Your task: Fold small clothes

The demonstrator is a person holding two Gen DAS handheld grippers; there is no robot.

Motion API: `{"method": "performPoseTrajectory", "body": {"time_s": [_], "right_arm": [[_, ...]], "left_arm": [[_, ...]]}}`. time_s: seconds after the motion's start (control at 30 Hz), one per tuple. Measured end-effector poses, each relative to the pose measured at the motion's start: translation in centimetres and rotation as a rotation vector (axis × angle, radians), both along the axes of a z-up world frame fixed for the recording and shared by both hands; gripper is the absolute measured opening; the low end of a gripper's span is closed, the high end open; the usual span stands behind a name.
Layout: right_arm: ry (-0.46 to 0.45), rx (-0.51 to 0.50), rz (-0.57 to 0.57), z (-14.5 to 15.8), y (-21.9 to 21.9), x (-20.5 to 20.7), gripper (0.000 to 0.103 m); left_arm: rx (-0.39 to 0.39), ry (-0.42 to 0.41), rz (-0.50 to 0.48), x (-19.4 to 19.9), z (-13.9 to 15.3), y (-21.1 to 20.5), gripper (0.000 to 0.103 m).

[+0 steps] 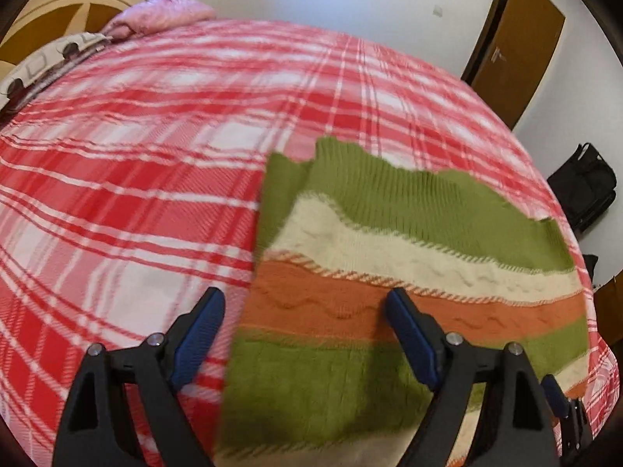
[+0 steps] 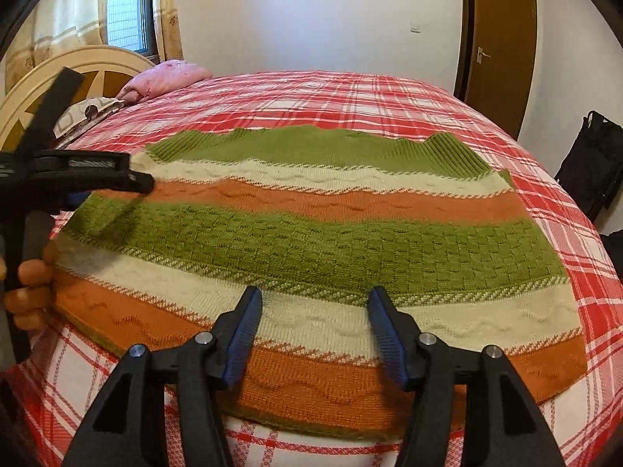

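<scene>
A knitted garment (image 2: 311,233) in green, cream and orange stripes lies flat on the red-and-white plaid bedspread (image 2: 350,97). My right gripper (image 2: 315,292) hovers open over its near cream stripe with nothing between the fingers. My left gripper (image 1: 303,299) is wide open above the garment's (image 1: 389,214) left edge: one finger is over the orange stripe, the other over bare bedspread (image 1: 136,155). From the right wrist view the left gripper (image 2: 134,181) reaches in from the left, with a person's hand (image 2: 27,288) on its handle. A blue pad of the right gripper (image 1: 555,399) shows at the lower right.
A pink pillow (image 2: 167,76) and a patterned pillow (image 2: 85,116) lie at the far left by the cream headboard (image 2: 78,66). A brown door (image 2: 498,46) and a black bag (image 2: 592,163) stand beyond the bed's right edge. A curtained window (image 2: 124,7) is behind the headboard.
</scene>
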State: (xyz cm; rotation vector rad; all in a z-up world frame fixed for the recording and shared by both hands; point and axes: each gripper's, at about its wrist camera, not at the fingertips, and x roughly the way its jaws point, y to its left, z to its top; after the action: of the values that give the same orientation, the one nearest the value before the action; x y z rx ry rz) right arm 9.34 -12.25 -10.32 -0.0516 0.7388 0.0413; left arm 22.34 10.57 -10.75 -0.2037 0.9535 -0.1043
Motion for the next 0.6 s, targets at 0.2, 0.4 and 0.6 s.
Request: {"method": "performPoseTrajectory", "body": {"time_s": [0.2,0.4,0.6], "right_arm": [[-0.002,0.024,0.009,0.0,-0.4,0.0,0.061],[0.003,0.071,0.018,1.2,-0.4,0.7,0.054],[-0.034,0.068,0.019,3.5,1.7,5.7,0.025]], "left_arm": [[0.006,-0.006,-0.005,0.1,-0.3,-0.7,0.083],[-0.022,-0.039,-0.041,-0.4,-0.2,-0.4,0.06],[-0.095,-0.029,-0.043,-0.3,0.0,0.1,0.036]]}}
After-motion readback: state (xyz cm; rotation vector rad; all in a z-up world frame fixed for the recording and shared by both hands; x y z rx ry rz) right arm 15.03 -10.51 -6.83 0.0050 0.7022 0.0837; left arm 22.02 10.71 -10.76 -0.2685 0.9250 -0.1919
